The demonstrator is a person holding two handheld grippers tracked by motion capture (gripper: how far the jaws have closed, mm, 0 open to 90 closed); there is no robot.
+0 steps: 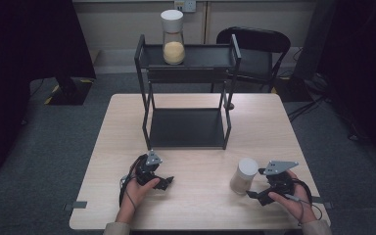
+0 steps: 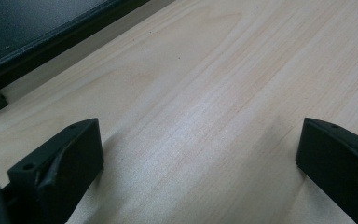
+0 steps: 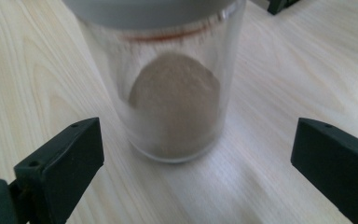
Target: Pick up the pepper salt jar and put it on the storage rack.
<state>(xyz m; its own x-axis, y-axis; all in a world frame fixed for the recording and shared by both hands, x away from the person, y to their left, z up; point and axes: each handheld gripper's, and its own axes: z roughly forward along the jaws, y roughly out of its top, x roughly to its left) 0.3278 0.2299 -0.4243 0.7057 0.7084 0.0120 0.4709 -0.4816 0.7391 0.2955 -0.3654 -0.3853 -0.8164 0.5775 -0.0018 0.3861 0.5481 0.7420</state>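
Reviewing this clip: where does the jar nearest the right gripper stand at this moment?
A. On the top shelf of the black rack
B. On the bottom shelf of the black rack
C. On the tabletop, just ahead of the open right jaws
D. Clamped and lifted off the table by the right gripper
C. The jar rests on the table ahead of the right gripper, whose jaws stand wide apart and touch nothing.

I can read no text, label, brand or number anywhere here. The clear glass jar with the grey lid [image 3: 175, 88] in front of my tool bears only a thin red band under the lid (no lettering I can make out).
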